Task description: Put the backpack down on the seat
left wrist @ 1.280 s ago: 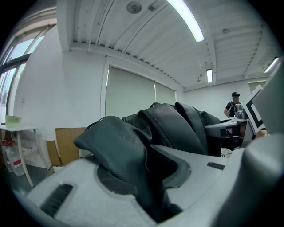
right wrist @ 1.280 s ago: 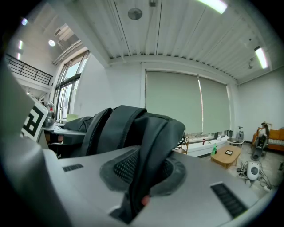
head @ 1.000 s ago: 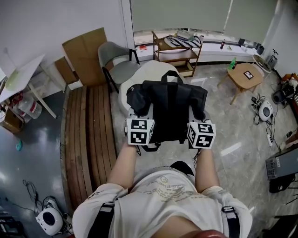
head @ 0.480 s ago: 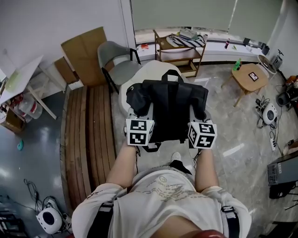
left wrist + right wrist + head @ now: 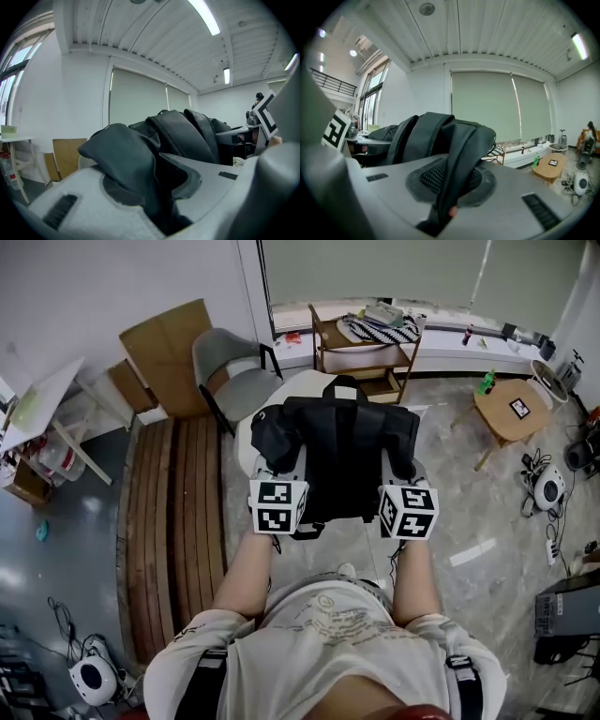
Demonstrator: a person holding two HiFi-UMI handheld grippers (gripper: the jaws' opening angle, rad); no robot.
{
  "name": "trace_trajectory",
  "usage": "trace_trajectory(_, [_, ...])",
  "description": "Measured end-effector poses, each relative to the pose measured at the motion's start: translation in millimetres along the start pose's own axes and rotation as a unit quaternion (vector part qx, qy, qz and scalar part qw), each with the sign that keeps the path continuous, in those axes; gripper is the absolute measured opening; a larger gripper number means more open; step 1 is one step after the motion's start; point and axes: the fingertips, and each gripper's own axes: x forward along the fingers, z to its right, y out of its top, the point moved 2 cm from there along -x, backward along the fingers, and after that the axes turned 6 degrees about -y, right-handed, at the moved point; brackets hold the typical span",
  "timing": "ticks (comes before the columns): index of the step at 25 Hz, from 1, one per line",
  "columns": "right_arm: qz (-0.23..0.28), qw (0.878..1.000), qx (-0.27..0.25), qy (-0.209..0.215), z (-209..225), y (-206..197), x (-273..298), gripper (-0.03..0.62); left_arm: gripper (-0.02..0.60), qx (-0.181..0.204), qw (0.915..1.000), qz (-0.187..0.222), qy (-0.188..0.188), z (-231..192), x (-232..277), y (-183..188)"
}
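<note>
A black backpack [image 5: 344, 457] hangs in the air between my two grippers, above a white rounded seat [image 5: 247, 425]. My left gripper [image 5: 278, 469] is shut on the backpack's left side, a thick fold of black fabric [image 5: 136, 164] pinched between its jaws. My right gripper [image 5: 401, 471] is shut on the right side, with a black strap [image 5: 457, 159] clamped between its pads. The seat is mostly hidden under the backpack in the head view.
A grey chair [image 5: 230, 369] stands behind the seat, next to cardboard sheets [image 5: 169, 345]. A wooden shelf unit [image 5: 366, 343] is at the window. A small round wooden table [image 5: 511, 409] stands right. Wooden slat flooring [image 5: 173, 512] runs along the left.
The backpack and both grippers have moved slightly forward over the seat as the person stepped ahead. Both grips are unchanged.
</note>
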Motion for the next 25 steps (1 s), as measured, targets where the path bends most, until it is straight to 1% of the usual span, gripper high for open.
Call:
trace_trajectory(8, [-0.003, 1.0, 0.002, 0.029, 57.3, 6.0, 45.5, 0.051, 0.106, -0.006, 0.9998, -0.003, 0.02, 18.0, 65.9, 12.2])
trace_trajectory(13, [-0.003, 0.999, -0.002, 0.049, 82.1, 9.1, 66.0, 0.051, 0.106, -0.013, 0.9991, -0.003, 0.04, 28.5, 89.3, 13.9])
trace_trajectory(21, [-0.005, 0.998, 0.009, 0.068, 97.1, 4.4, 91.4, 0.051, 0.106, -0.008, 0.9983, -0.011, 0.057, 27.5, 113.5, 13.8])
trace_trajectory(25, [-0.007, 0.997, 0.003, 0.075, 96.6, 5.0, 105.8, 0.051, 0.106, -0.015, 0.9981, -0.012, 0.059, 19.6, 123.7, 9.7])
